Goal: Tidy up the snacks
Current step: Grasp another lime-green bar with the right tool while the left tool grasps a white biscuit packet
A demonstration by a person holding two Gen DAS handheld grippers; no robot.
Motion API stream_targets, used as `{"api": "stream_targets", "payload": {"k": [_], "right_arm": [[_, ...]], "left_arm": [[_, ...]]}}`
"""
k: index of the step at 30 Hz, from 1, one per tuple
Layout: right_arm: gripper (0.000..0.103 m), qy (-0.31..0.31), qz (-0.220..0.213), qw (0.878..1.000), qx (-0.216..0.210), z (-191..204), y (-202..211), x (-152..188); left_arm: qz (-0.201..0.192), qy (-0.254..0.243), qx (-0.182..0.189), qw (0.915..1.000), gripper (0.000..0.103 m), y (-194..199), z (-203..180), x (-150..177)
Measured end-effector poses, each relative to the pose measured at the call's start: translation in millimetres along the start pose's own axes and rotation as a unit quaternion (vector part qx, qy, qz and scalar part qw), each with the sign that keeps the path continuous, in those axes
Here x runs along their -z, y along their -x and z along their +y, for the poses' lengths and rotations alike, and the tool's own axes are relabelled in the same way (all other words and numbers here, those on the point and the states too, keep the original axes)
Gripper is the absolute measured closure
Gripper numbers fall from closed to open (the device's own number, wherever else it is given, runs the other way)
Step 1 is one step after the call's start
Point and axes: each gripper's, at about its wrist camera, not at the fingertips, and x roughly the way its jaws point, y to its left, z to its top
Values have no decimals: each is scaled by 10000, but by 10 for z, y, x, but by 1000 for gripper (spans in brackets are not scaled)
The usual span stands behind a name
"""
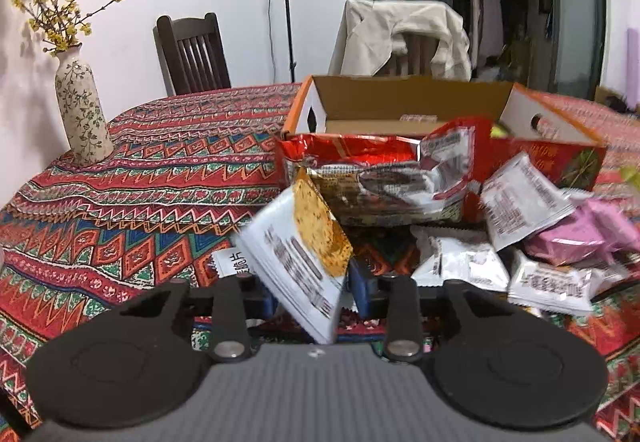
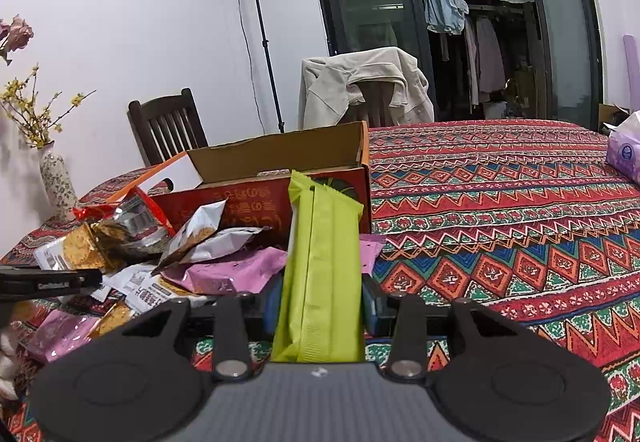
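My left gripper is shut on a white snack packet with a brown cracker picture and holds it tilted above the table, in front of the open cardboard box. My right gripper is shut on a long green snack packet and holds it upright, near the box's red front wall. A pile of loose packets lies before the box: a red foil bag, white packets and pink packets. The left gripper's tip shows at the left edge of the right wrist view.
The table wears a red patterned cloth. A flowered vase stands at the far left. A dark wooden chair and a chair draped with a beige jacket stand behind the table. A purple tissue pack lies far right.
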Motion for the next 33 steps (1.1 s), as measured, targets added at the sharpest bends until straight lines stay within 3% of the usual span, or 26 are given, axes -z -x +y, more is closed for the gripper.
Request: {"api": "stream_targets", "payload": {"k": [6,14,17,20,24,30,32,33], "right_arm": [[70,56,-21,10000,-23,58,1,5],[72,89,44,10000,-5,106,-35,8],[57,143,158,9998,60,113,-83,18],[55,183,376,9990,135,109,-191,45],[67,218,446,9987,124,131,-242,84],[68,229,189,9994,155,135,-149,60],[68,229,168,9995,159,143,-134,62],[68,230,162,9995,157,145,-127,63]], "left_arm": [[-177,193,212,9994,77,155,142,28],[-268,218,299,9990,77,225,188,50],[-148,221,308,9992,77,184,197,92],[-116,204,319,9992,72,180,209,134],[-156,225,260,9993,59,194,247,143],[-323,271,263,9988,58,213,276,86],[-364,314,254,9985,68,209,290,70],[-373,332,296,9983,79,207,301,65]]}}
